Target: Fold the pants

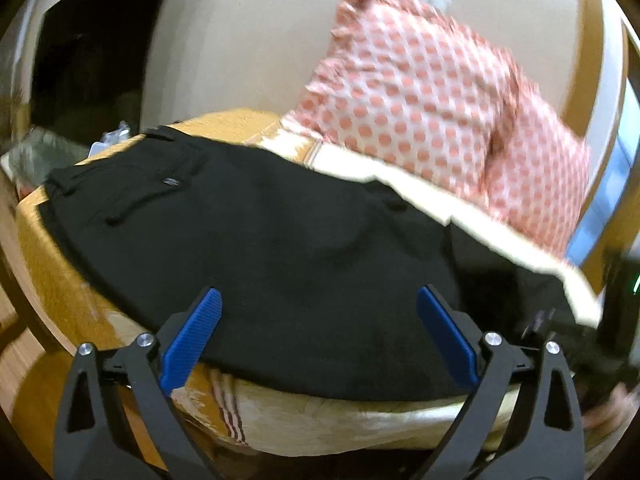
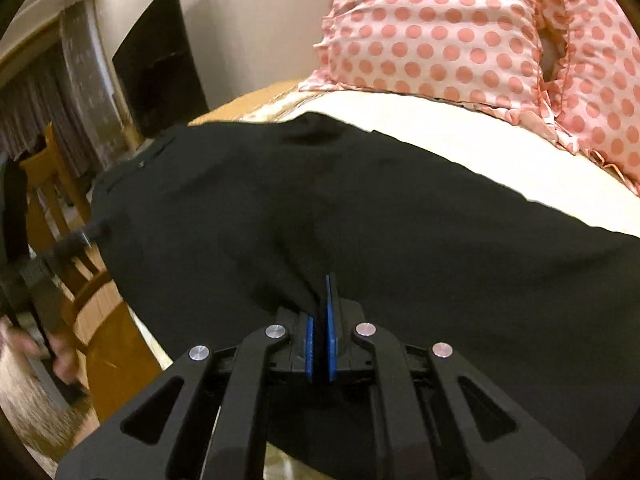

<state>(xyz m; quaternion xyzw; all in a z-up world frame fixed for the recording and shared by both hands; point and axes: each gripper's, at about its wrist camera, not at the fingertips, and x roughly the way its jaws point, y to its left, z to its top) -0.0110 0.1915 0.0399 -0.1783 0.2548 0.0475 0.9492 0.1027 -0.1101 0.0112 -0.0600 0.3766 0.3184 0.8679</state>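
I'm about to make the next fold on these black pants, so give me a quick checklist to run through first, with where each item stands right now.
1. Right gripper shut on the pants: ok, a pinch of black cloth sits between its pads.
2. Left gripper ready to grab: ok, open over the near edge of the pants, holding nothing.
3. Pants lying flat: not ok, the cloth puckers toward the right gripper.
4. Waistband end in view: ok, at the far left of the bed.
5. Polka-dot pillows off the pants: ok, behind them with sheet between.
6. Leg cuffs lined up: cannot tell, out of view.
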